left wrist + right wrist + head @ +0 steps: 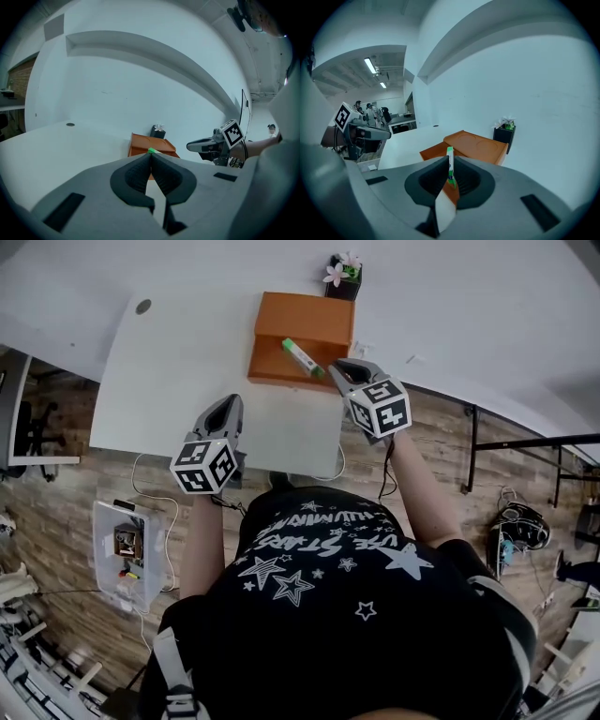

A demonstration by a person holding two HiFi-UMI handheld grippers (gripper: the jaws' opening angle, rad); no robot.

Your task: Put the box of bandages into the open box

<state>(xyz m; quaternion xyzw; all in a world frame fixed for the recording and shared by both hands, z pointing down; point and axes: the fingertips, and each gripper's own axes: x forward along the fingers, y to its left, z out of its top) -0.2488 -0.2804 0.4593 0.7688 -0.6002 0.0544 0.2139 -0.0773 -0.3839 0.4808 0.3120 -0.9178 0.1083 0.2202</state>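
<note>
Over orange box [305, 320], right gripper [333, 367] clamps slim carton [302, 356].

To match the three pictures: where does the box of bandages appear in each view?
Head view: box of bandages above centre, overlapping the orange box.
Left gripper view: green end just above jaw tips.
Right gripper view: box of bandages at centre, between the jaws.
Shared landmark: the orange box.

Orange open box [305, 317], green-and-white box of bandages [302, 356], white table [187, 371]; the person's black T-shirt [328, 634] carries white stars.
</note>
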